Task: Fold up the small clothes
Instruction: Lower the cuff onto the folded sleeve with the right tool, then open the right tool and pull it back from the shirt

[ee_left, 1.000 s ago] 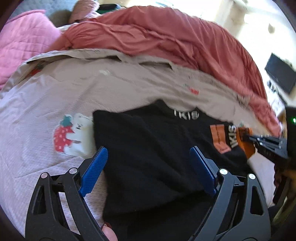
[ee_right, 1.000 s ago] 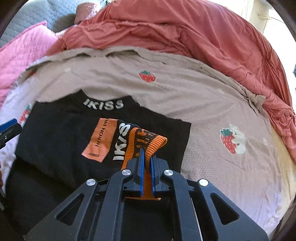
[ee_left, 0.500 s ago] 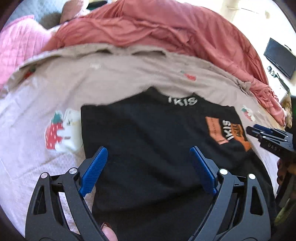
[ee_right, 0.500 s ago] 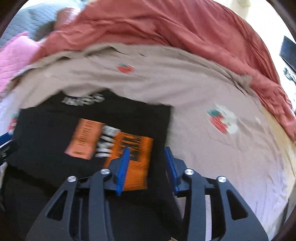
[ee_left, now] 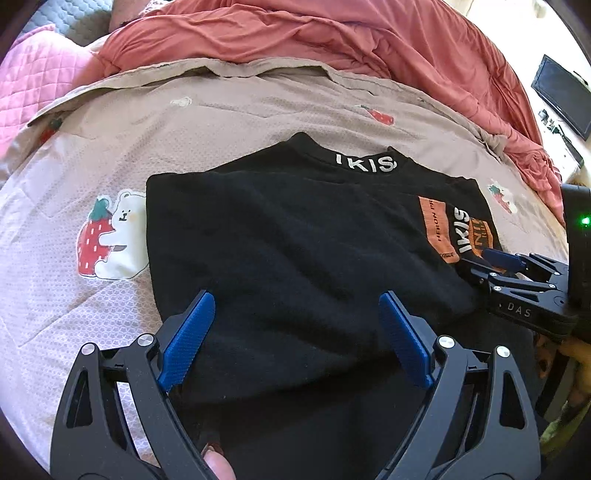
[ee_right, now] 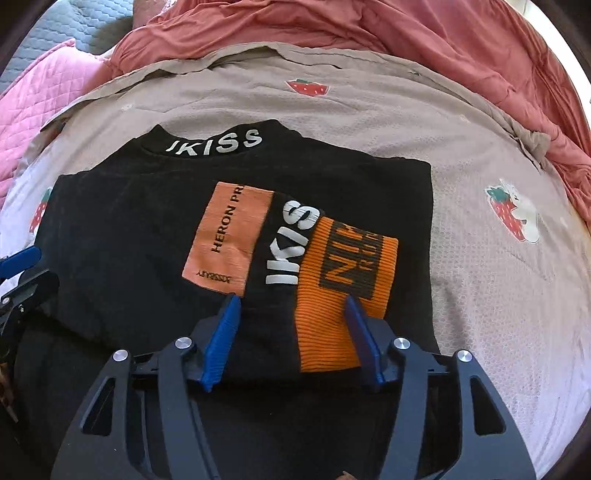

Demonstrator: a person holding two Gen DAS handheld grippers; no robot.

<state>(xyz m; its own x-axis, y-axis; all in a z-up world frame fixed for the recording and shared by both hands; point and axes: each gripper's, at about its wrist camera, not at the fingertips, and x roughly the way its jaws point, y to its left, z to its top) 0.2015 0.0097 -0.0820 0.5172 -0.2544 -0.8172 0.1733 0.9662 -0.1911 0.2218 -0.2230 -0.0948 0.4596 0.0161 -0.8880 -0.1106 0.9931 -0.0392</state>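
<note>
**Inspector:** Since a second ago the right gripper (ee_right: 291,336) has let go of the orange cuff (ee_right: 343,291); it was clamped on that cuff then, and now its jaws are opening with the cuff lying flat between them, pads clear of the cloth

**Clerk:** And the setting, largest first?

**Inspector:** Bed sheet (ee_right: 480,155), taupe with strawberry prints, serves as the folding surface; a coral duvet (ee_right: 406,33) is bunched behind it, out of the way. Black sweater (ee_left: 295,251) lies flat mid-sheet, collar away from the cameras, right sleeve folded across the chest so the cuff rests on the body beside the orange patch (ee_right: 225,236)

**Clerk:** Why there?

**Inspector:** In my judgement the sleeve is laid inward to square the garment's right edge

**Clerk:** Left gripper (ee_left: 295,328)?

**Inspector:** Fingers spread wide, holding nothing, hovering over the sweater's lower left portion, likely placed to take that side next
</note>
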